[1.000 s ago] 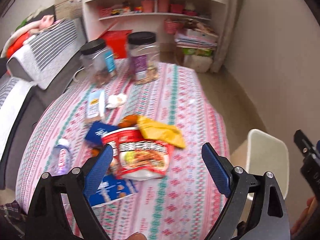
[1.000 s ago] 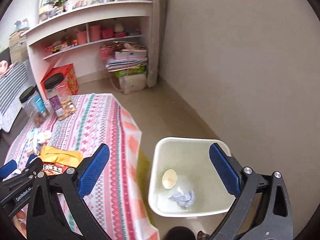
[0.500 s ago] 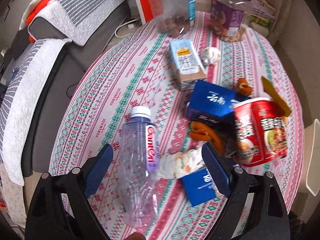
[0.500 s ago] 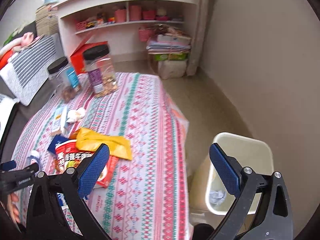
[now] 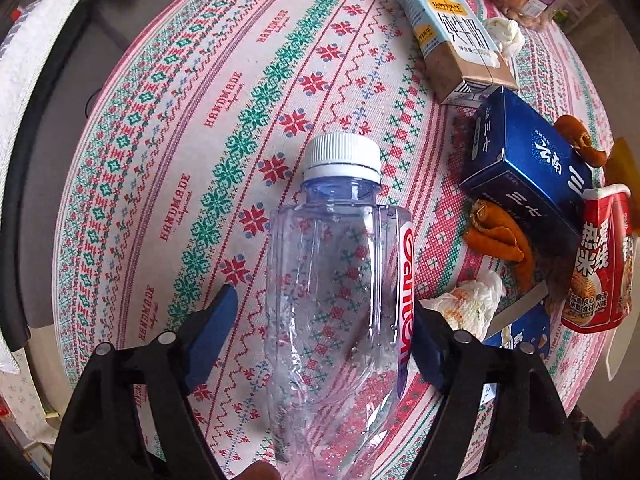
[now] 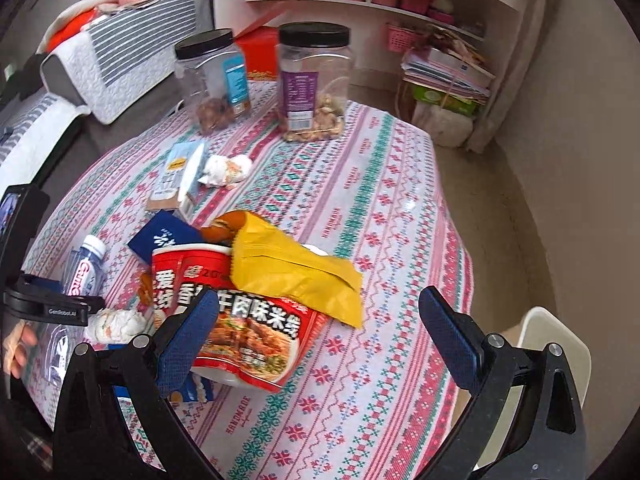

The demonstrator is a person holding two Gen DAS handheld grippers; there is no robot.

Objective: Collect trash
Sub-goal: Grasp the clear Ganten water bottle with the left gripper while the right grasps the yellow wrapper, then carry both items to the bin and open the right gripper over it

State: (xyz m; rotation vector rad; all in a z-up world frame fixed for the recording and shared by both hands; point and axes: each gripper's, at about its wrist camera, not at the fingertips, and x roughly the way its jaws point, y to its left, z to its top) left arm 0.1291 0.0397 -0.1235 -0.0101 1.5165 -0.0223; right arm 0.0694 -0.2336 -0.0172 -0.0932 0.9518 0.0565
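Closing our left gripper (image 5: 322, 320), we have its jaws either side of the clear, empty plastic bottle with a white cap (image 5: 340, 264), which lies on the table (image 5: 240, 92) near its left edge; the left pad stands just clear of the bottle, and we cannot tell if the right one touches. Our right gripper (image 6: 318, 326) hangs with jaws wide and empty above the red instant-noodle cup (image 6: 224, 312) and yellow foil pouch (image 6: 292, 276). Beside the bottle lie a crumpled white tissue (image 5: 472, 304), orange peel (image 5: 500, 236), a dark blue carton (image 5: 524, 164) and a pale blue milk carton (image 5: 448, 36).
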